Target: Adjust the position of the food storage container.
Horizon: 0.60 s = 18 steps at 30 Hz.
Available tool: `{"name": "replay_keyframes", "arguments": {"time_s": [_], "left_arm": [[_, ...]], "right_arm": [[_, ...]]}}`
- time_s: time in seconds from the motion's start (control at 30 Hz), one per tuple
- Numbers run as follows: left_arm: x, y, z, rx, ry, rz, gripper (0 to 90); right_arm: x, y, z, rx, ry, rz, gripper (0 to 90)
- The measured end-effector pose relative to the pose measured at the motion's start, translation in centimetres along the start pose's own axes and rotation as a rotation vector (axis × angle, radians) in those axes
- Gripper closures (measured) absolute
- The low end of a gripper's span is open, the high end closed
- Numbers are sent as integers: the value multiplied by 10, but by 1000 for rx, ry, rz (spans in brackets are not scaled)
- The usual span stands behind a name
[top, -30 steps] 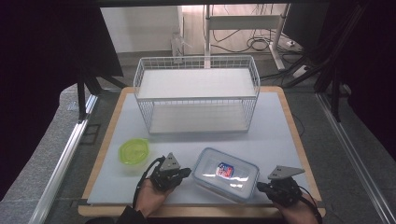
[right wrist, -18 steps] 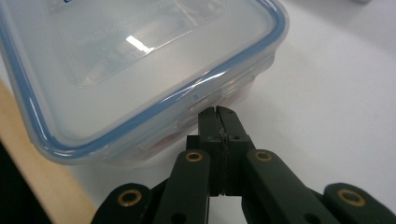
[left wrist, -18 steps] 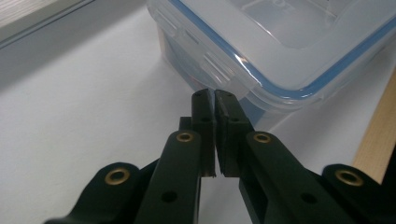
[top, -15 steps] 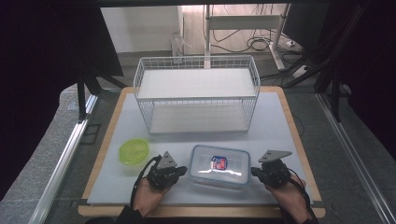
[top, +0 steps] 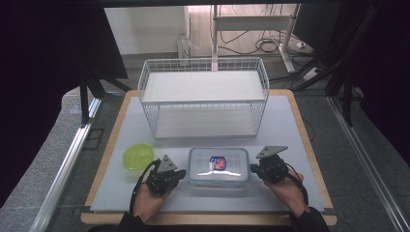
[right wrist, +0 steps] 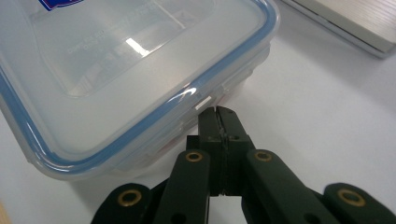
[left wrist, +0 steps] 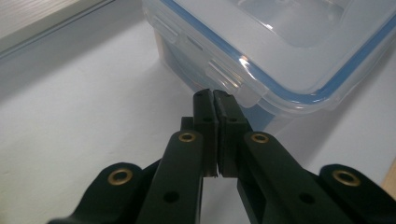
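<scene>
Left tool (top: 180,172) and right tool (top: 252,169), jaws together on nothing, flank the clear rectangular plastic container with blue-sealed lid (top: 218,166) between them on the white counter (top: 290,125). Likely squeezing it; next, an even inward press.

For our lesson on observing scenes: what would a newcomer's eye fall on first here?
Probably the clear plastic container with a blue-rimmed lid, at the table's near edge between the shut left gripper and right gripper. Behind it stands a white wire basket; a green lid lies at the left.
</scene>
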<state>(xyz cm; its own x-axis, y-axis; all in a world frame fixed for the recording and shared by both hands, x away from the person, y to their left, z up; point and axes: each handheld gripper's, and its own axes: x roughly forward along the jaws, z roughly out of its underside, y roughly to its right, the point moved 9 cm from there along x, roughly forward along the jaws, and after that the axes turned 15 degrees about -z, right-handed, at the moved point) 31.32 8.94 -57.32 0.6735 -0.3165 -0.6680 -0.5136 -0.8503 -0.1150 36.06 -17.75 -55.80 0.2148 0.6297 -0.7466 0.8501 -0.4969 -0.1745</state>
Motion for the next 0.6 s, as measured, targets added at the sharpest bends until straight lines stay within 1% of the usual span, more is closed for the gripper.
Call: {"name": "replay_keyframes", "arguments": {"time_s": [0.03, 0.07, 0.23, 0.27, 0.3, 0.33, 0.37, 0.4, 0.43, 0.47, 0.5, 0.53, 0.57, 0.6], "left_arm": [[0, -2, 0, 1, -2, -2, 887], [-1, -4, 1, -3, -6, 0, 890], [-3, -6, 2, 3, -8, 3, 850], [-4, -9, 3, 11, -7, -8, 837], [-6, -11, 4, 18, -5, -21, 837], [-9, -16, 5, 18, 2, -37, 803], [-9, -16, 5, 18, 2, -37, 785], [-13, -19, 6, 4, 7, -40, 785], [-14, -21, 7, 4, 8, -43, 743], [-16, -22, 8, 6, 8, -38, 681], [-18, -23, 9, 12, 10, -35, 681], [-21, -24, 10, 20, 17, -43, 662], [-23, -25, 11, 19, 19, -46, 628], [-24, -26, 11, 14, 21, -41, 605]], "right_arm": [[1, -1, -1, 2, -3, 2, 900], [4, -2, -3, -18, -4, 4, 900], [4, -2, -3, -15, 0, -4, 892], [0, -1, -3, -14, 16, 2, 855], [0, -1, -3, -14, 16, 2, 855], [-6, 1, -4, -29, 34, 16, 830], [-6, 1, -4, -29, 34, 16, 830], [-8, 1, -4, -27, 43, 14, 817], [-12, 2, -4, -37, 58, 16, 791], [-15, 2, -3, -40, 63, 17, 755], [-15, 2, -3, -40, 63, 17, 755], [-16, 2, -3, -43, 67, 19, 734], [-18, 2, -2, -47, 71, 25, 700], [-20, 1, -2, -50, 76, 27, 677]]}}
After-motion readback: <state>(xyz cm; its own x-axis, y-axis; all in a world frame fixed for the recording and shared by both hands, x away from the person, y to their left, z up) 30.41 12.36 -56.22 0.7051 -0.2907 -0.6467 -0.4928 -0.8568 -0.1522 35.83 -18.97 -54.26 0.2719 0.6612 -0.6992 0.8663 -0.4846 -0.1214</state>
